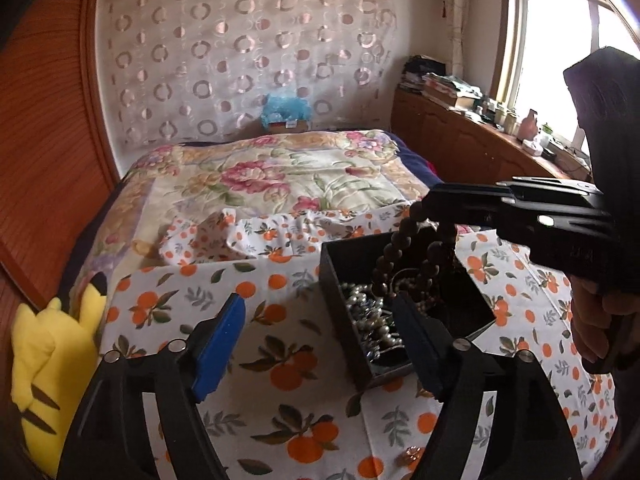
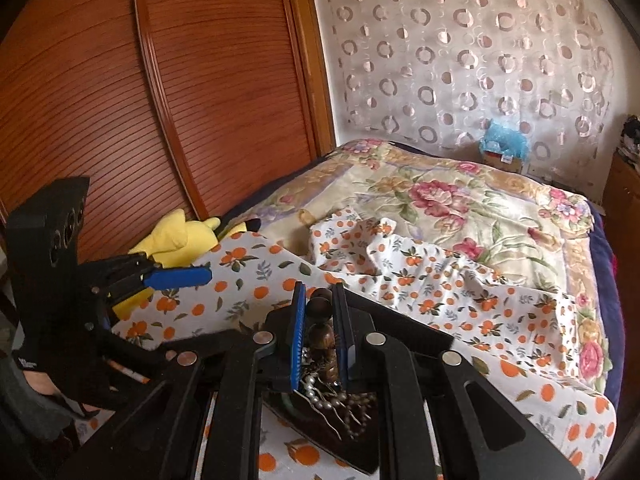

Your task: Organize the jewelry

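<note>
Right gripper (image 2: 320, 320) is clamping brown beads (image 1: 394, 256), dangling them over the box (image 1: 352, 252). Left gripper (image 1: 320, 336) is hanging open, straddling the box's near wall; pearls (image 1: 368, 312) are lying between its fingers. A plush (image 1: 44, 360) is sitting left of them.

My right gripper (image 2: 320, 320) pinches a dark brown wooden bead strand (image 1: 404, 248), its loop hanging down into the open black box (image 1: 348, 256) on the orange-print cloth, w/ pearl strands (image 1: 370, 316) & other beads heaped in a tangle inside the box.
</note>
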